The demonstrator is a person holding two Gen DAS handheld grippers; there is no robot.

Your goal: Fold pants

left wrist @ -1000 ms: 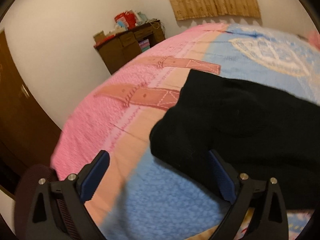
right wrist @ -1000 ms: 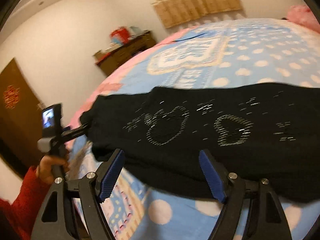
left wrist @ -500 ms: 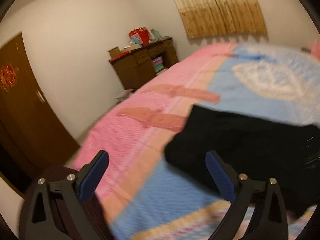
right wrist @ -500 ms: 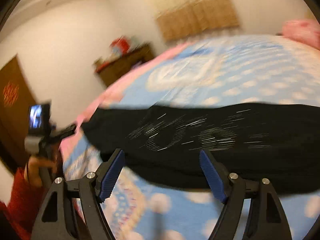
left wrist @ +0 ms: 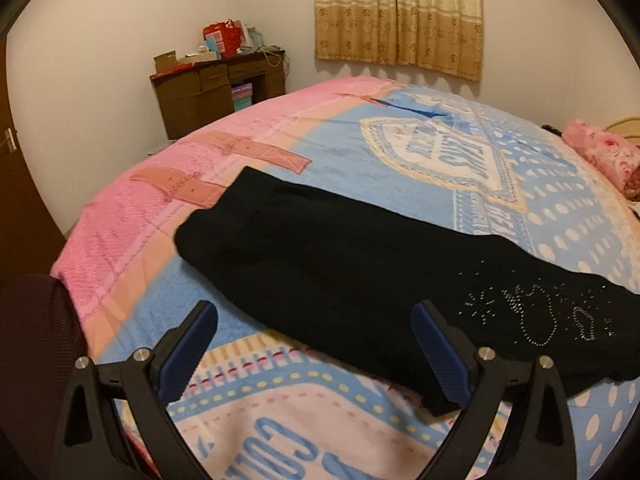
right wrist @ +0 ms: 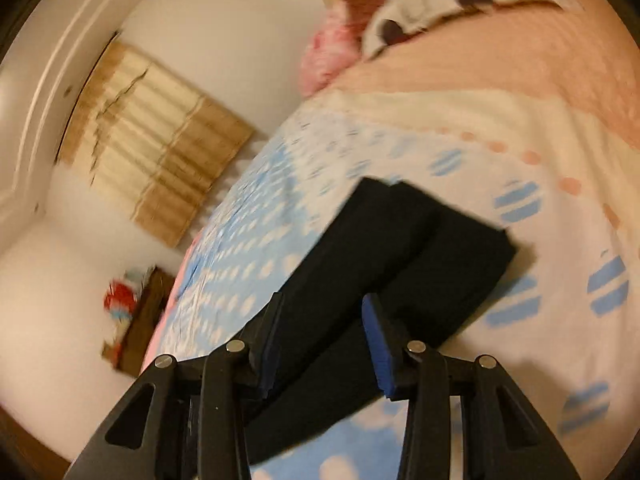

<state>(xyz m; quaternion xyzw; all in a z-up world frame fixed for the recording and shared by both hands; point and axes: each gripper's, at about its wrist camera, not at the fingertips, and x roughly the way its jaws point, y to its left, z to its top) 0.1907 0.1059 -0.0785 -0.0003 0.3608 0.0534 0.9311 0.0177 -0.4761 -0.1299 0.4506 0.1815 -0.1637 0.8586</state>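
Currently black pants point(left wrist: 360, 280) lie lengthwise on the bedspread point(left wrist: 520, 200). Left gripper point(left wrist: 316, 356) released; right gripper point(right wrist: 320, 348) has just been closing around the leg cuffs (contact unclear). Risk: shallow bite, one layer slips.

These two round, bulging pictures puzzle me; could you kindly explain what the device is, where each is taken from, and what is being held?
There is no robot here: a person carries a pair of hand-held tongs in each hand, and each has a wide-angle camera looking forward along its two blue-padded fingers.

The left camera shows the left tongs open and holding nothing, above a bed with a pink and blue blanket. Black pants lie stretched across it, with a sparkly pattern near one end.

The right camera is tilted and blurred. The right tongs sit over the pants' leg ends; their jaws have just been closing, with the black cloth between them, though a firm pinch is not clear.

Behind are a curtain and a wooden desk.
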